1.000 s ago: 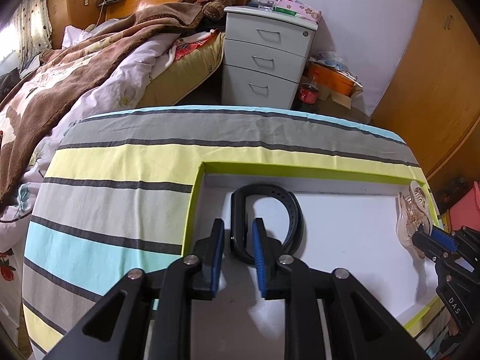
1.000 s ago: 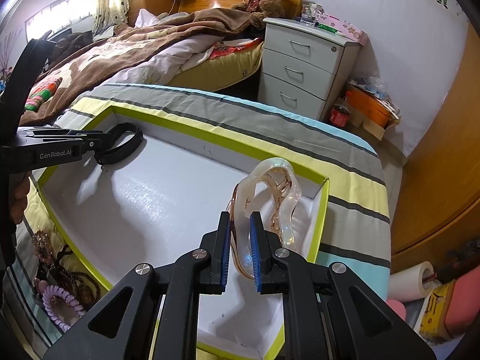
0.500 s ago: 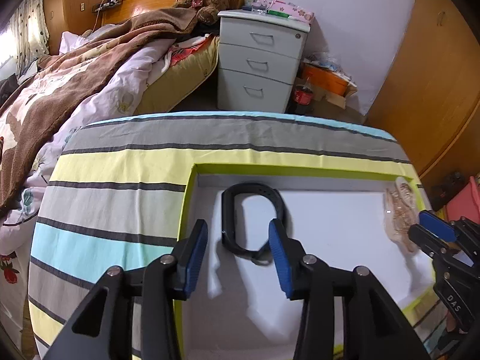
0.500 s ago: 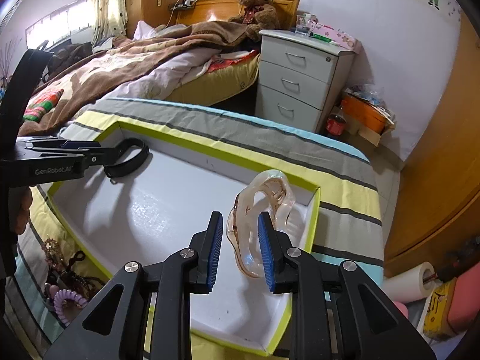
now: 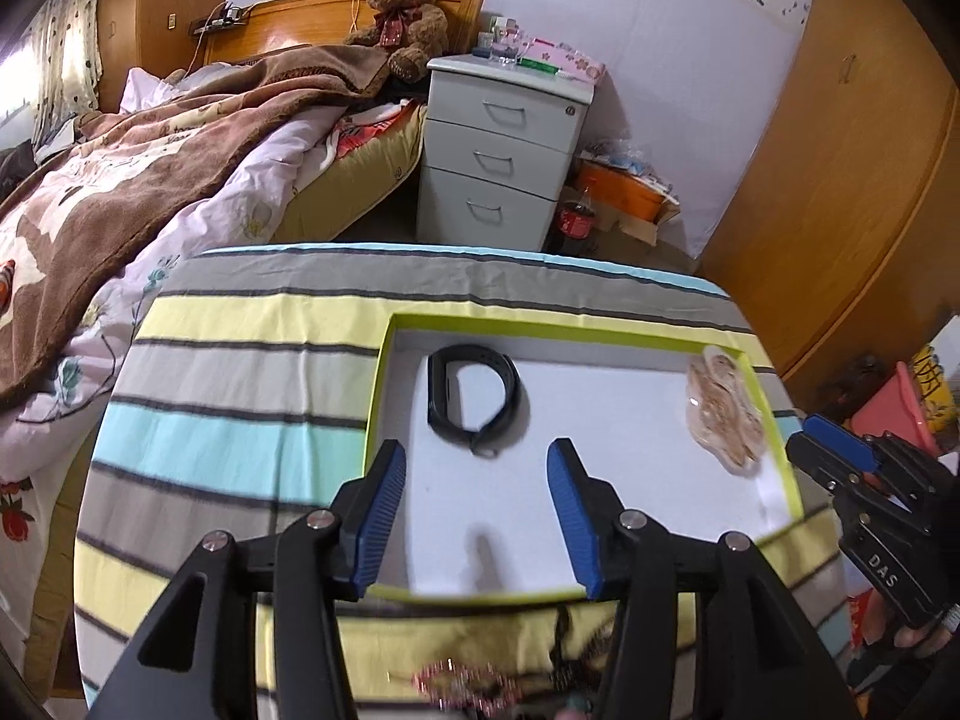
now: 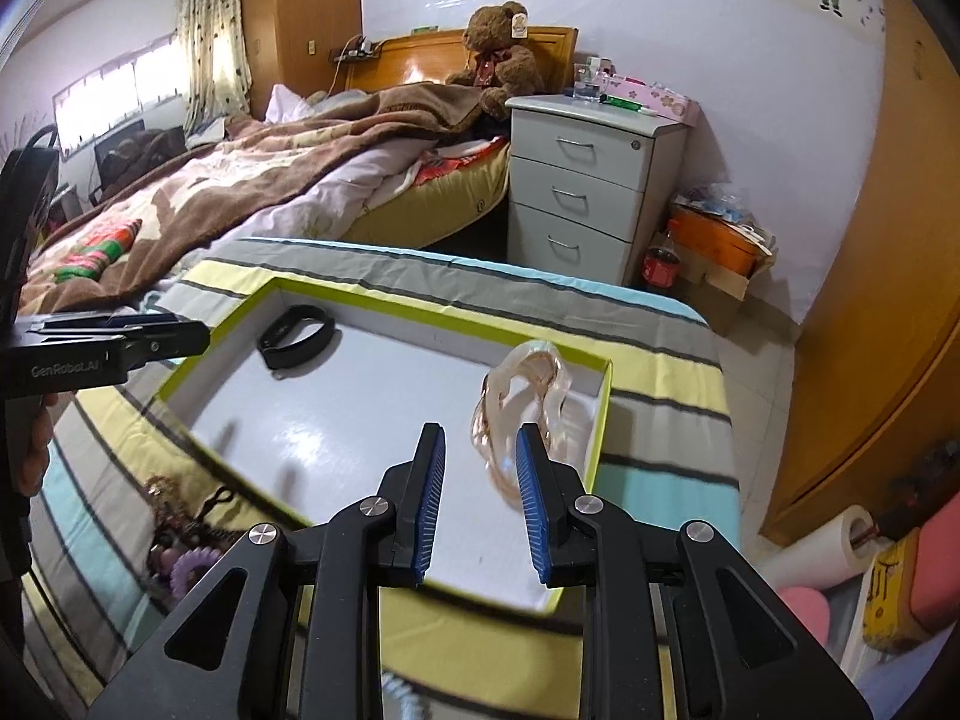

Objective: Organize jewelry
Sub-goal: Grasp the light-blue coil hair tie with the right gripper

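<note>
Black band (image 5: pixel 472 399) lies in the tray's (image 5: pixel 600 343) far left corner, clear clip (image 6: pixel 521 405) at its right edge; both grippers (image 5: pixel 476 510) (image 6: pixel 480 501) gape wide, holding nothing.

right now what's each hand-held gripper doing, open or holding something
Left hand-held gripper: open, empty; the black band lies in the box ahead.
Right hand-held gripper: open, empty; the clear hair claw sits just beyond its fingers.
</note>
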Demonstrator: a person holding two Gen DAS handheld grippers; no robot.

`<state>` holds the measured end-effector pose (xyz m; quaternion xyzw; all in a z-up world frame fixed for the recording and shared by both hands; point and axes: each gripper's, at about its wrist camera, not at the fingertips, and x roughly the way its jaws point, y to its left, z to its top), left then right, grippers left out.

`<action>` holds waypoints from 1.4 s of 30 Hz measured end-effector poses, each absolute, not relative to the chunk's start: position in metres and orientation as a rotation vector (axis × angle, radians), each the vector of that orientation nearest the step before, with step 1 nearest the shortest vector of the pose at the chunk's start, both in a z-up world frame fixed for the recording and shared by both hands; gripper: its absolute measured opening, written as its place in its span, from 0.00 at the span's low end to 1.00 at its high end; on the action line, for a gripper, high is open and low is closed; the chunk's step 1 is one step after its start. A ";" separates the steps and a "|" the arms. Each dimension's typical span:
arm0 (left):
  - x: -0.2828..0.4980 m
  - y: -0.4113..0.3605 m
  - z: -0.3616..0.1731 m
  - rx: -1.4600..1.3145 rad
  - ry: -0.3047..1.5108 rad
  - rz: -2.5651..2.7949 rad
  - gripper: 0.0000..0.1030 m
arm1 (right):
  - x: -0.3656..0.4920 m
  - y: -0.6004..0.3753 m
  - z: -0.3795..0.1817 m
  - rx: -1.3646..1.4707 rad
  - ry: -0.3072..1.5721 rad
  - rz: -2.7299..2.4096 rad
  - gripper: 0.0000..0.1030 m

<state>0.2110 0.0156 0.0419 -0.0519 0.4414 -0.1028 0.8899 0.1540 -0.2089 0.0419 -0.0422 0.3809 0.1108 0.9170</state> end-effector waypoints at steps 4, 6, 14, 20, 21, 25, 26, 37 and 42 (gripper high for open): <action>0.185 0.021 0.044 -0.111 0.910 -0.222 0.50 | 0.134 -0.213 0.039 -0.061 0.790 0.237 0.25; 0.174 0.024 0.043 -0.120 0.913 -0.231 0.50 | 0.123 -0.215 0.036 -0.050 0.797 0.241 0.25; 0.133 0.040 0.037 -0.157 0.875 -0.218 0.51 | 0.086 -0.223 0.012 -0.005 0.836 0.241 0.25; 0.112 0.052 0.023 -0.175 0.899 -0.213 0.61 | 0.074 -0.221 -0.004 0.004 0.882 0.247 0.26; 0.109 0.053 0.020 -0.176 0.908 -0.214 0.62 | 0.073 -0.222 -0.006 0.010 0.886 0.248 0.32; 0.096 0.056 0.009 -0.210 0.951 -0.246 0.64 | 0.066 -0.223 -0.010 0.033 0.885 0.254 0.44; 0.093 0.057 0.007 -0.218 0.960 -0.250 0.64 | 0.065 -0.222 -0.011 0.030 0.888 0.250 0.44; 0.072 0.062 -0.008 -0.264 0.994 -0.287 0.64 | 0.070 -0.212 -0.022 0.002 0.931 0.198 0.44; 0.069 0.066 -0.009 -0.273 0.987 -0.278 0.63 | 0.068 -0.208 -0.022 -0.027 0.921 0.175 0.39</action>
